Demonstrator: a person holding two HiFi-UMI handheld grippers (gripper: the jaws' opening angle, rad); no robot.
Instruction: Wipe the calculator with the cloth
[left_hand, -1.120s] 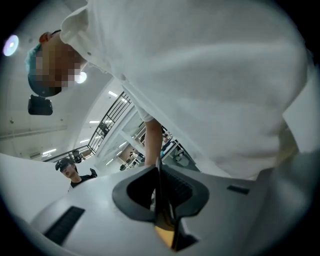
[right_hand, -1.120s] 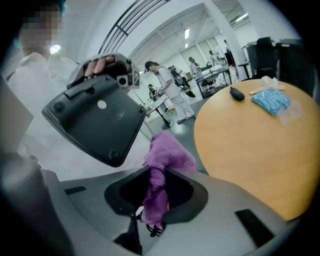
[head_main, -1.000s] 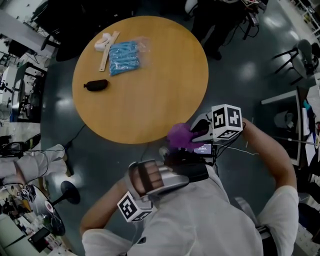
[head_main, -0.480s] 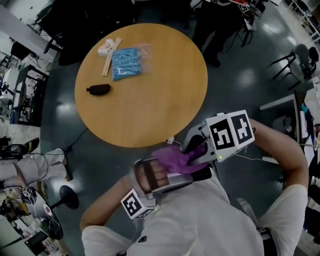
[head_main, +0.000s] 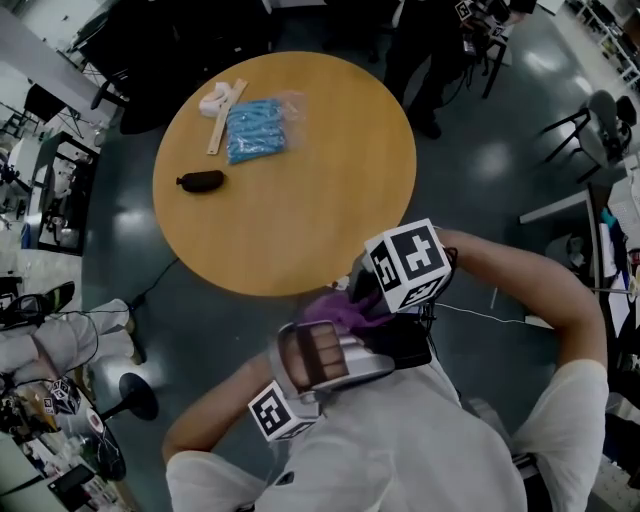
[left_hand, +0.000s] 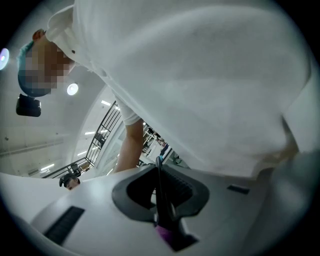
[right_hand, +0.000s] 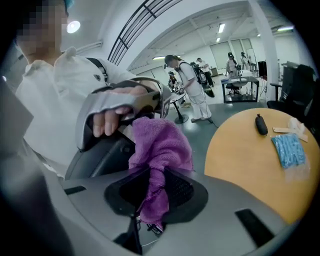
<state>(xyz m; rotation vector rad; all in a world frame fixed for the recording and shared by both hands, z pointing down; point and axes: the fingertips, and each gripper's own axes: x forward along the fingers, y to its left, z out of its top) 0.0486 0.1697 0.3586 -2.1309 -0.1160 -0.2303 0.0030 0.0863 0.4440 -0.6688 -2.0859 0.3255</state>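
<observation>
1. Far left on the round table (head_main: 300, 210) lies a black pouch (head_main: 201, 182). Beyond it is a pale stick (head_main: 222, 105) beside a bag (head_main: 256, 128) of blue bits, all well apart from the action.
2. Now the near side, off the table's edge. The left gripper (left_hand: 160, 205) is up close to the white shirt (left_hand: 200, 75), its jaws down to a narrow slit.
3. Those jaws are clamped on a thin dark slab seen edge-on. That's the calculator (left_hand: 158, 172), held in the air by the chest and not on the table. I can't make out its face from here.
4. A scrap of purple shows at the base of that grip, right against the slab.
5. The cloth (right_hand: 157, 150), purple and bunched, sits between the two grippers. It bulges up against the left one, just below the fingers (right_hand: 100, 122) wrapped round its handle.
6. The right gripper (right_hand: 152, 194) has its jaws partway apart, pads pinching a twisted tail of the cloth. The rest balloons out past the tips.
7. From above, its marker cube (head_main: 410, 265) rides just right of the cloth, by the table's near rim.
8. Far across the room, people (right_hand: 182, 80) stand among desks.
</observation>
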